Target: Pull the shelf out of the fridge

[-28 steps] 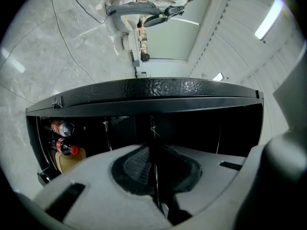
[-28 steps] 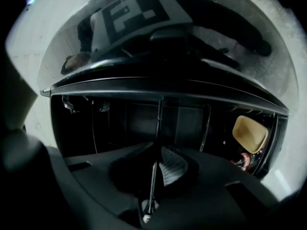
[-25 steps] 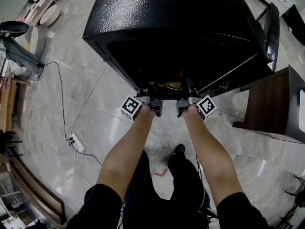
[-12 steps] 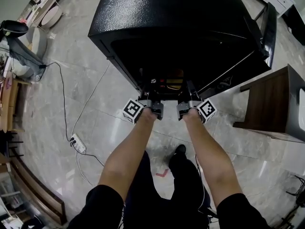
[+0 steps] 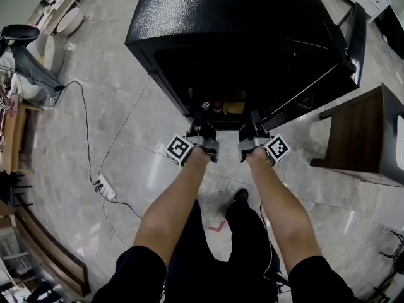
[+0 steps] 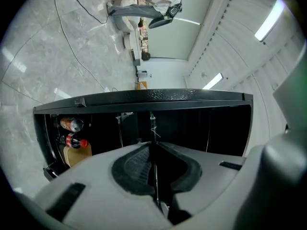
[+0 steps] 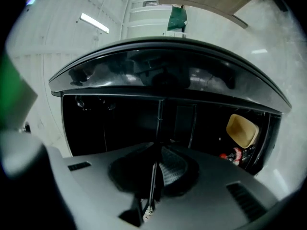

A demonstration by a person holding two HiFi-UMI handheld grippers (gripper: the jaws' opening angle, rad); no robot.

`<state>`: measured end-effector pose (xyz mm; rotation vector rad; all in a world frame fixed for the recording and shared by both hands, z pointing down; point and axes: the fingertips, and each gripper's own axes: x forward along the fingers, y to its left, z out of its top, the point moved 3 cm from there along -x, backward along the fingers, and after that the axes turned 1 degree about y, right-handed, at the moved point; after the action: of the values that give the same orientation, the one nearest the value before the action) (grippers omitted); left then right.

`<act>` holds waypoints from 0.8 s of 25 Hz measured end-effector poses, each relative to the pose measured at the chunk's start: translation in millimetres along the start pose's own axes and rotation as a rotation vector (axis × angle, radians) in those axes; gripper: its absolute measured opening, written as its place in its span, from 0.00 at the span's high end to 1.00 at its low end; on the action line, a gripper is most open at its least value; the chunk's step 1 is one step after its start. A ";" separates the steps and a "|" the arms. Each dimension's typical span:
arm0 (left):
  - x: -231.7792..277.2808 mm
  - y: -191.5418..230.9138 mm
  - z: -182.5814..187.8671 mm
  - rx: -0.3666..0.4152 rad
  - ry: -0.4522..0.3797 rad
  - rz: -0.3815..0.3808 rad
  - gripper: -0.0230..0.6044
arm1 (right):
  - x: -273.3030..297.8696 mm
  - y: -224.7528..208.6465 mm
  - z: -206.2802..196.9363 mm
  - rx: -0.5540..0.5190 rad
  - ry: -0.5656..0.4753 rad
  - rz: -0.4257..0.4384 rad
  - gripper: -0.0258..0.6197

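Jaws: left gripper (image 5: pixel 201 131) and right gripper (image 5: pixel 254 131) each nearly closed, pinching shelf (image 6: pixel 153 128) front wire. Shelf: reaches far into fridge (image 5: pixel 252 30); front edge spans left-right; both grippers equally near.

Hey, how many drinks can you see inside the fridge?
2, both at the left edge of the left gripper view: a can, and a red-capped bottle just below it. The dark fridge may hide more.

readable text: none | brands: none | numbers: none
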<state>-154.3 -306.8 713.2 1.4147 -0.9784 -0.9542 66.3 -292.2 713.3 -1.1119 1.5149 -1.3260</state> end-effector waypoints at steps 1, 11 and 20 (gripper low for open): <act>-1.6 -0.7 0.2 -0.001 0.001 -0.001 0.91 | -1.2 0.3 -1.0 0.001 0.002 0.001 0.90; -14.2 -1.0 -1.8 0.000 0.001 -0.008 0.91 | -14.5 0.8 -6.9 0.035 0.006 0.017 0.90; -27.6 3.2 -8.4 -0.032 -0.008 -0.005 0.91 | -26.3 2.9 -9.7 0.035 0.030 0.026 0.90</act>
<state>-155.7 -278.1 717.6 1.3877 -0.9619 -0.9758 64.0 -264.1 712.2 -1.0514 1.5170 -1.3520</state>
